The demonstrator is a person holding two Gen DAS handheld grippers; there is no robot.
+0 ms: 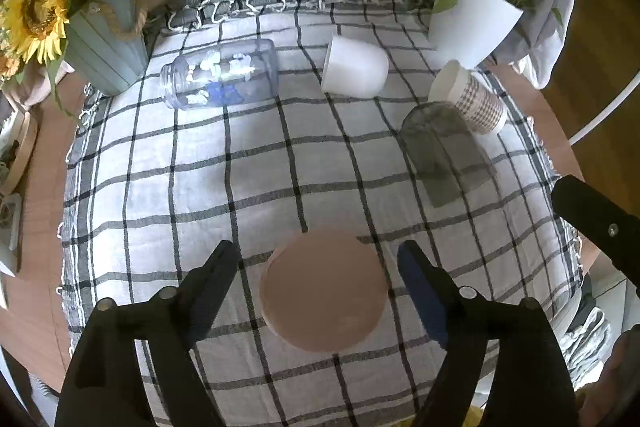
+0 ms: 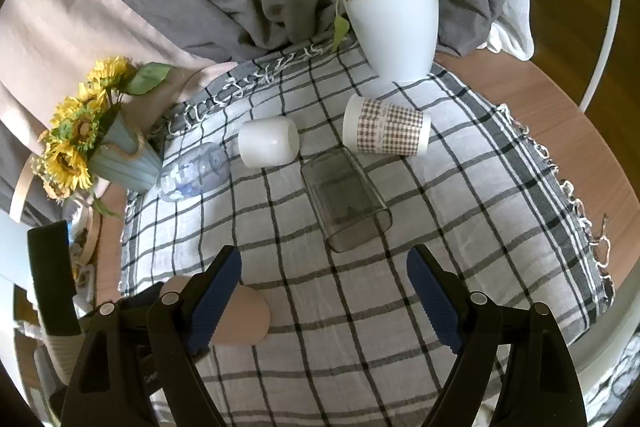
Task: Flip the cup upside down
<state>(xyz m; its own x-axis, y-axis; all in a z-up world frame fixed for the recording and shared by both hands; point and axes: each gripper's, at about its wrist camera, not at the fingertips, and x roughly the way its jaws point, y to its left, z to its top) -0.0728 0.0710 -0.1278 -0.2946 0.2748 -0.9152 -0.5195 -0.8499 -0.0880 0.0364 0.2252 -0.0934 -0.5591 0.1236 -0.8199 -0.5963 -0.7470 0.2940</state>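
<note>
The pink cup [image 1: 324, 291] stands with its flat bottom up on the checked cloth [image 1: 200, 187], between the fingers of the left gripper [image 1: 320, 267], so the flip looks finished for this one. The danger I see is in leaving: if the left gripper moves sideways instead of straight back, a finger could catch the wall of the pink cup and tip it. Its jaws are wide apart, with a clear gap on each side of the cup, and they hold nothing.

More to the right, the right gripper [image 2: 324, 271] is also wide apart and empty, above bare cloth. The smoky clear cup [image 2: 346, 203] lies on its side just ahead. It is smooth, so I think it may roll or slip if gripped off-centre.
</note>
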